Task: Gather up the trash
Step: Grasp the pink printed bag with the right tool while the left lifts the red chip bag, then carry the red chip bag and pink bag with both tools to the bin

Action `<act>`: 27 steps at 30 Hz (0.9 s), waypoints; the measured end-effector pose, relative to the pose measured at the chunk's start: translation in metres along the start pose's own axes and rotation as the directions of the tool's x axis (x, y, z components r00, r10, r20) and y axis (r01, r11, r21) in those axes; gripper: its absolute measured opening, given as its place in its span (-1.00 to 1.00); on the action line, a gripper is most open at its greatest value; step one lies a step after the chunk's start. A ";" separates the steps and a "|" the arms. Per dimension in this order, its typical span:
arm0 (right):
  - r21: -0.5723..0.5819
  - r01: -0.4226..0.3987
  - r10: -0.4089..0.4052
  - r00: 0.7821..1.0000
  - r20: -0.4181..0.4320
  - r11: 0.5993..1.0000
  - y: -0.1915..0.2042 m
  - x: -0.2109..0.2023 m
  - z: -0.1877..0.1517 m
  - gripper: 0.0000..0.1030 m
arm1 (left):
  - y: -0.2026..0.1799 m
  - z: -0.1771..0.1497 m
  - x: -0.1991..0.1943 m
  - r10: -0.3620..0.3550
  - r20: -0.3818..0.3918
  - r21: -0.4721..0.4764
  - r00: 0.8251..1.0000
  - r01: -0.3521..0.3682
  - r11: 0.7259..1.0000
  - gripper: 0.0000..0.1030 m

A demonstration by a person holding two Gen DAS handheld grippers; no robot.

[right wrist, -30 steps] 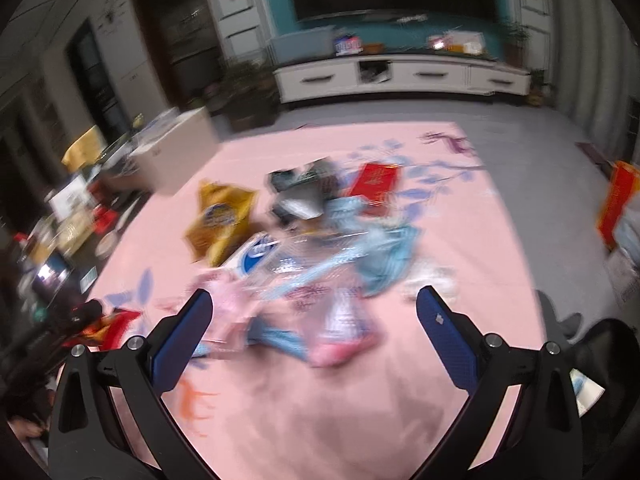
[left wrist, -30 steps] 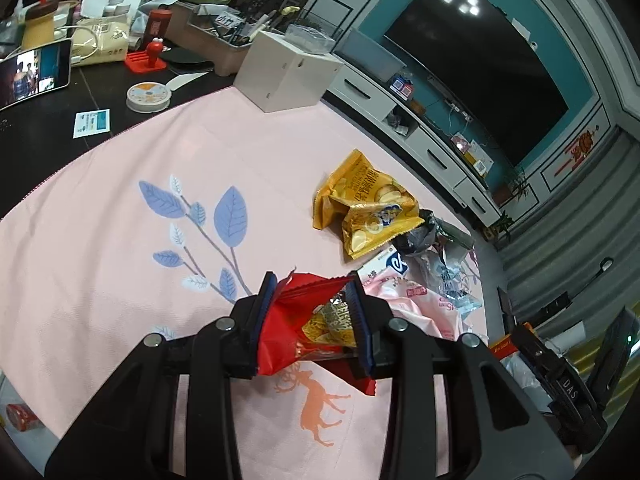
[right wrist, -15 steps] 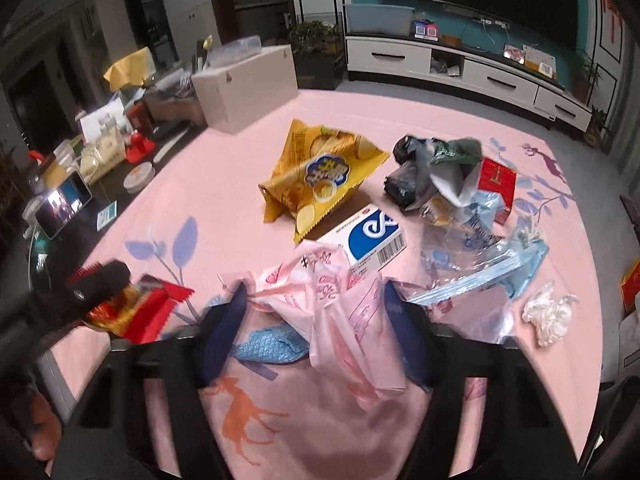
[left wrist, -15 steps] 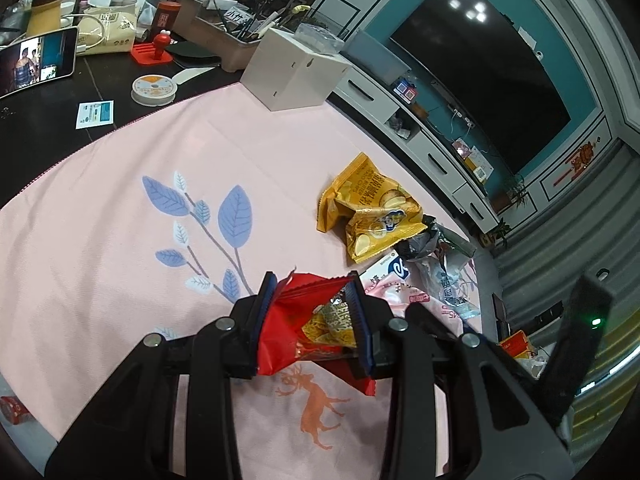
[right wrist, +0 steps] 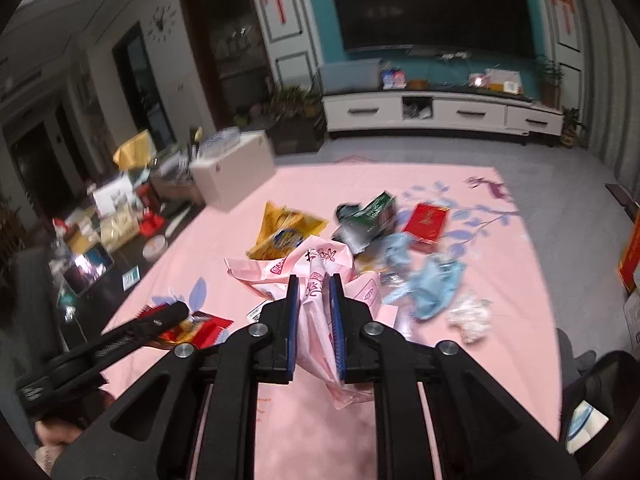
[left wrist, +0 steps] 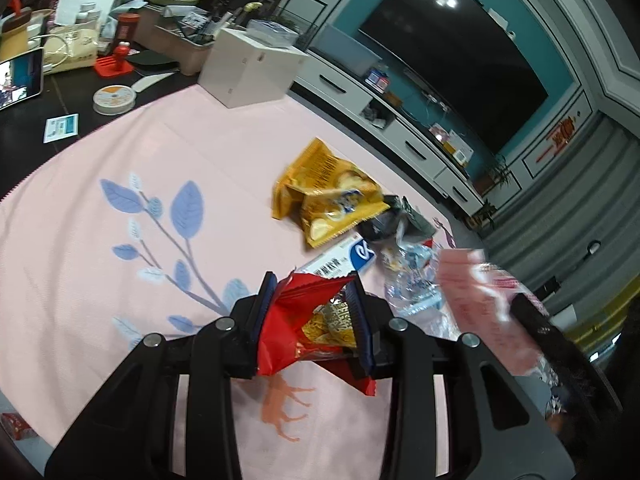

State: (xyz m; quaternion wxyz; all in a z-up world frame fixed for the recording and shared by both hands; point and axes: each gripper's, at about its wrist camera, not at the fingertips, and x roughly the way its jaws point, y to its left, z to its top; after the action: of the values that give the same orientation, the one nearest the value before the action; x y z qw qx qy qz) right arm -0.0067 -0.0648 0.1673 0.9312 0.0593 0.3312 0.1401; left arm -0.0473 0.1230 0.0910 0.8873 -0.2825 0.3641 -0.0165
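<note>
Two grippers were at work over the pink cloth (right wrist: pixel 460 380), each tilted downward toward it. The right gripper (right wrist: pixel 315 320) had its blue pads closing on a pink plastic bag (right wrist: pixel 316 280); the bag was pinched between them, its crumpled top standing up past the fingertips and its lower end hanging loose beneath the jaws, lifted clear of the cloth. In the left wrist view the same bag (left wrist: pixel 476 308) showed as a blurred pink sheet at the right side, with the dark frame of the right gripper just behind it.

The left gripper (left wrist: pixel 312 320) was clamped on a red snack wrapper (left wrist: pixel 288 328), the pads pressing its sides so that the torn mouth gaped upward and a gold inner print showed. From the right wrist view, this gripper (right wrist: pixel 168 314) reached in from the lower left, the red wrapper (right wrist: pixel 204 326) poking out beside its fingers.

Beyond the tools, more trash lay in a loose heap on the cloth: a yellow chip bag (left wrist: pixel 332 200), a white and blue box (left wrist: pixel 344 258) just beside it, a dark crumpled bag (right wrist: pixel 366 220), a flat red packet (right wrist: pixel 428 222), light blue plastic (right wrist: pixel 432 284) and a white crumpled wad (right wrist: pixel 470 316). A white box (left wrist: pixel 252 68) stood at the cloth's far edge.
</note>
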 end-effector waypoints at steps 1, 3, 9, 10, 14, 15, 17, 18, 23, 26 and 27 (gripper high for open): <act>0.012 0.010 -0.011 1.000 0.024 1.000 -0.006 -0.011 0.000 -0.70 | -0.004 -0.002 0.001 -0.005 -0.004 0.007 1.000 0.005 1.000 -0.30; 0.044 0.040 -0.043 0.996 0.082 0.998 -0.020 -0.036 -0.001 -0.70 | -0.010 -0.005 0.003 -0.013 -0.010 0.021 1.000 0.013 1.000 -0.30; 0.165 0.126 -0.158 0.968 0.194 0.978 -0.055 -0.095 -0.016 -0.69 | -0.035 -0.018 0.011 -0.059 -0.049 0.071 0.997 0.063 0.996 -0.30; 0.182 0.135 -0.172 0.963 0.207 0.974 -0.060 -0.101 -0.019 -0.69 | -0.042 -0.023 0.014 -0.087 -0.069 0.079 0.994 0.092 0.993 -0.30; 0.229 0.169 -0.224 0.945 0.238 0.959 -0.080 -0.119 -0.024 -0.69 | -0.062 -0.038 0.018 -0.127 -0.113 0.124 0.985 0.141 0.982 -0.30; 0.238 0.172 -0.231 0.942 0.243 0.956 -0.082 -0.122 -0.024 -0.69 | -0.067 -0.041 0.018 -0.131 -0.118 0.138 0.984 0.147 0.979 -0.30; 0.249 0.179 -0.243 0.936 0.254 0.952 -0.088 -0.127 -0.025 -0.69 | -0.081 -0.047 0.014 -0.145 -0.122 0.172 0.982 0.164 0.971 -0.30; 0.256 0.185 -0.252 0.932 0.260 0.949 -0.092 -0.131 -0.025 -0.69 | -0.087 -0.051 0.012 -0.155 -0.121 0.186 0.981 0.176 0.967 -0.30; 0.311 0.171 -0.270 0.911 0.312 0.935 -0.106 -0.163 -0.030 -0.69 | -0.125 -0.065 -0.002 -0.236 -0.131 0.238 0.963 0.262 0.935 -0.30; 0.330 0.213 -0.329 0.877 0.351 0.920 -0.112 -0.187 -0.034 -0.69 | -0.158 -0.079 -0.012 -0.276 -0.137 0.294 0.951 0.305 0.906 -0.30; 0.337 0.221 -0.342 0.869 0.357 0.915 -0.115 -0.192 -0.035 -0.69 | -0.166 -0.083 -0.014 -0.284 -0.142 0.304 0.948 0.315 0.899 -0.30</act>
State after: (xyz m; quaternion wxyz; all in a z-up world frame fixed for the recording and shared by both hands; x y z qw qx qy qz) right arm -0.1462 -0.2315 0.2323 0.9715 0.1714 0.1507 -0.0635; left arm -0.0825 -0.0539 0.1369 0.8903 -0.1848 0.3499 -0.2254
